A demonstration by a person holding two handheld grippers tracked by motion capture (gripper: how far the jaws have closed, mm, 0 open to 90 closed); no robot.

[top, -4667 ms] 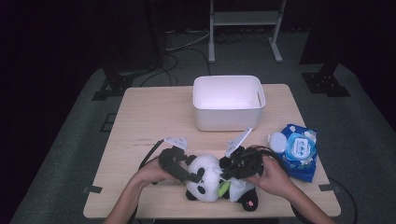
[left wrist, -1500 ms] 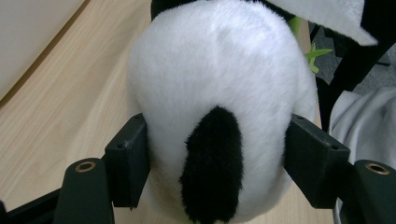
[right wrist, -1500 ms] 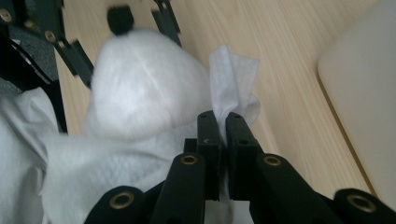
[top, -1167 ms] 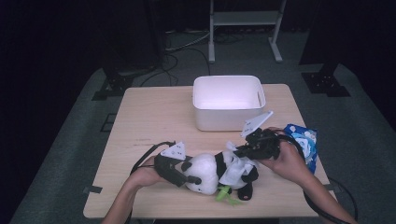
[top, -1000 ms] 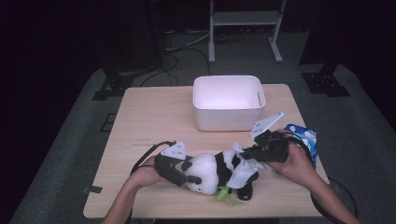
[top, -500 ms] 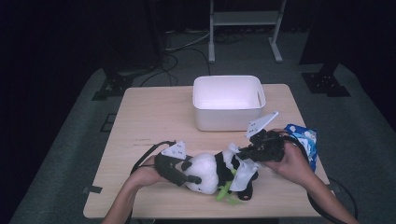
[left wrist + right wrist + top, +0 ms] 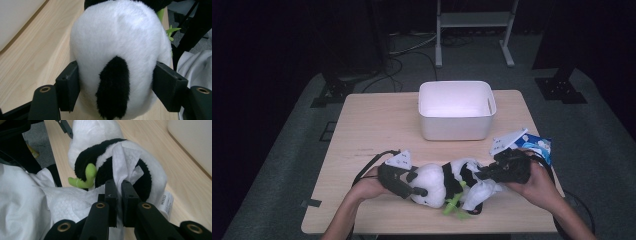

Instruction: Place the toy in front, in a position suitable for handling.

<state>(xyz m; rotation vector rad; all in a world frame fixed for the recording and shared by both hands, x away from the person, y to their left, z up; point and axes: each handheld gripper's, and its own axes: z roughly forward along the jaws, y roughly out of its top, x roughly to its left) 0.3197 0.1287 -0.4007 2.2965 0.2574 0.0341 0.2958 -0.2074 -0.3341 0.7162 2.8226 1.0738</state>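
1. The panda plush toy point(image 7: 447, 182) lies on its side near the front edge of the table point(image 7: 377, 130), between the two hands, with a green sprig point(image 7: 453, 205) poking out on its near side.
2. The left gripper point(image 7: 412, 185) clamps the panda's white head from both sides; in the left gripper view the pads point(image 7: 67, 87) press into the fur, so the toy is pinned in place.
3. The right gripper point(image 7: 484, 175) has its jaws pinched together on a white wet wipe point(image 7: 122, 162), which is draped over the panda's black-and-white body.
4. Judging from this, the job is wiping the toy, and it looks to be mid-way: the wipe is on the body, while the head under the left jaws is probably not yet wiped, though the pictures cannot show what is already clean.
5. The blue wipe packet point(image 7: 537, 147) lies at the right edge, just behind the right hand.
6. The white bin point(image 7: 457, 110) stands empty at the far centre; the used wipe may be meant for it.
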